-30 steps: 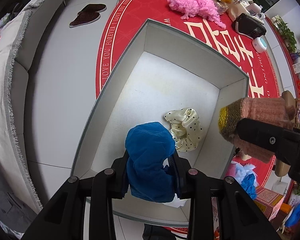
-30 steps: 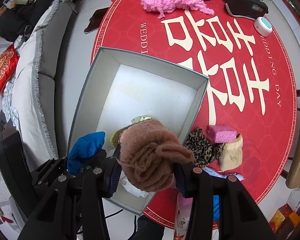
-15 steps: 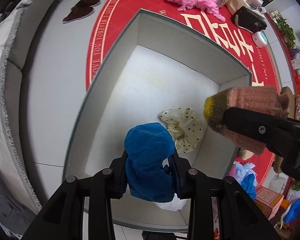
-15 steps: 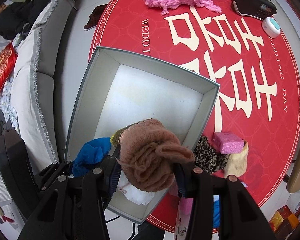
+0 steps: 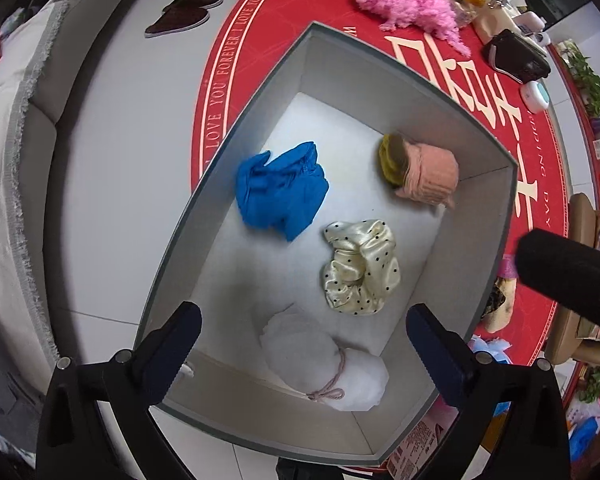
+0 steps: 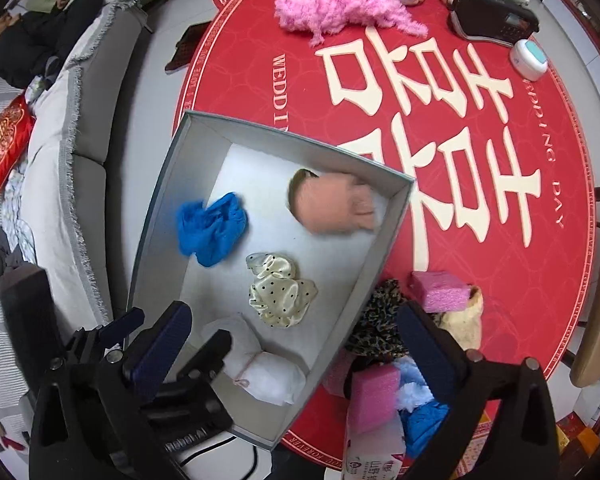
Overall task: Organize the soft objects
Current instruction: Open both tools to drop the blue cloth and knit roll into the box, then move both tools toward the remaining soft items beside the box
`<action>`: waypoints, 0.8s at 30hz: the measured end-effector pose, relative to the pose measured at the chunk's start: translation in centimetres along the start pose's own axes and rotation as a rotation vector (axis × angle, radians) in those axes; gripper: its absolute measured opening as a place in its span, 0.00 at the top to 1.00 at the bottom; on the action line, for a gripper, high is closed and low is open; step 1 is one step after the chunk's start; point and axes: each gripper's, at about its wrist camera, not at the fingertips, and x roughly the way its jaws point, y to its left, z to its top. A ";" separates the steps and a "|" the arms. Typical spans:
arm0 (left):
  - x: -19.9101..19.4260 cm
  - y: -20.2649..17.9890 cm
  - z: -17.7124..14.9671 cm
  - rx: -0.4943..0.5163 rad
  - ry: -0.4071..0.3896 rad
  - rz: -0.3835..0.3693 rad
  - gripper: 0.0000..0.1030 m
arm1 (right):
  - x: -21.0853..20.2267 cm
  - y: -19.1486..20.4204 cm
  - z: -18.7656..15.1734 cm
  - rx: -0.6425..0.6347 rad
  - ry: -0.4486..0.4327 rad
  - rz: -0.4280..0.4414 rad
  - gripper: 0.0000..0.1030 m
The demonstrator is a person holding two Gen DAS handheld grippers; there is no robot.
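Observation:
A grey open box (image 5: 496, 208) (image 6: 384, 248) sits at the near edge of the red round table. Inside it lie a blue cloth (image 5: 282, 194) (image 6: 210, 228), a pink knitted roll with a mustard end (image 5: 422, 174) (image 6: 332, 208), a cream polka-dot scrunchie (image 5: 360, 268) (image 6: 280, 290) and a white tied bundle (image 5: 324, 364) (image 6: 260, 364). My left gripper (image 5: 300, 354) is open and empty above the box's near end. My right gripper (image 6: 294, 342) is open and empty above the box's near right wall.
Right of the box lie a leopard-print cloth (image 6: 376, 320), pink sponge blocks (image 6: 440, 290), a cream cloth (image 6: 466, 320) and blue items (image 6: 424, 420). A pink fluffy yarn piece (image 5: 408, 0) (image 6: 340, 8), jars, a black radio (image 6: 492, 16) stand far back. A grey sofa (image 5: 16, 152) is left.
Both grippers opened. The blue cloth dropped from my left gripper and the pink knitted roll from my right gripper; both now lie in the box.

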 end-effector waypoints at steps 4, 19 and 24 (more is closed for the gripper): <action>0.2 0.3 -0.6 -0.007 0.022 -0.009 0.00 | -0.8 -1.8 -0.9 0.029 0.009 0.011 0.00; -1.0 -5.0 -5.1 0.176 0.012 -0.013 0.00 | -2.1 -12.1 -8.5 0.311 0.071 -0.014 0.00; 0.2 -8.8 -6.4 0.311 -0.002 0.054 0.00 | -2.8 -12.7 -9.9 0.327 0.066 -0.017 0.00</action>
